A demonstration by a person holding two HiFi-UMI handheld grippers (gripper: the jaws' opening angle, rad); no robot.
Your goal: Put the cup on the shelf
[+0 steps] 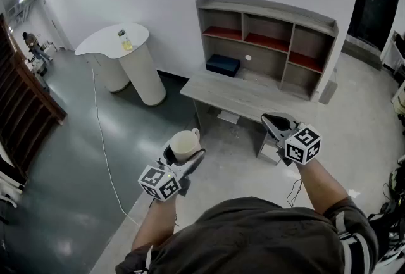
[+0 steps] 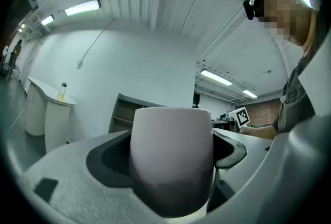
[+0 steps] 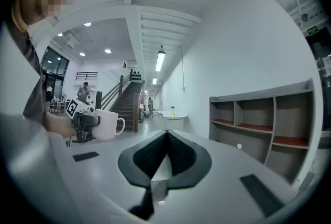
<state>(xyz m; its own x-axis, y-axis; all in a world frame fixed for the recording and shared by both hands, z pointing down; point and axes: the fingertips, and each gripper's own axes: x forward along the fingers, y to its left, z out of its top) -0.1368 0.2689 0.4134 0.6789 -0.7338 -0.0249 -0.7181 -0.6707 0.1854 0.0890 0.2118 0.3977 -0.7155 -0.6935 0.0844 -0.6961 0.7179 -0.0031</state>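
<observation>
Left gripper (image 1: pixel 185 155) is held level in the air, jaws spread wide and closed on the cup (image 1: pixel 185 143); the pads press on opposite sides of the cup's body. Cup is white, upright, mouth up, with its handle turned away from the person toward the desk (image 1: pixel 240 94). It hangs over the floor (image 1: pixel 76 159), in front of the desk's front left corner and well apart from the shelf (image 1: pixel 266 45). Right gripper (image 1: pixel 273 119) is also level, to the right of the cup and apart from it, near the desk's front edge; its jaws are pressed together with nothing between them. Each gripper carries a marker cube at its rear, next to the forearm. Shelf is a grey unit standing along the desk's back edge against the white wall, divided into open compartments, several with red boards. Box (image 1: pixel 223 64), dark blue, sits on the desk at the back left, below the upper left compartment. Counter (image 1: pixel 117 45), white and rounded, stands on the floor left of the desk, with a bottle (image 1: pixel 125 40) on its top. Cable (image 1: pixel 104 140), white, runs across the floor from the counter toward the person.
</observation>
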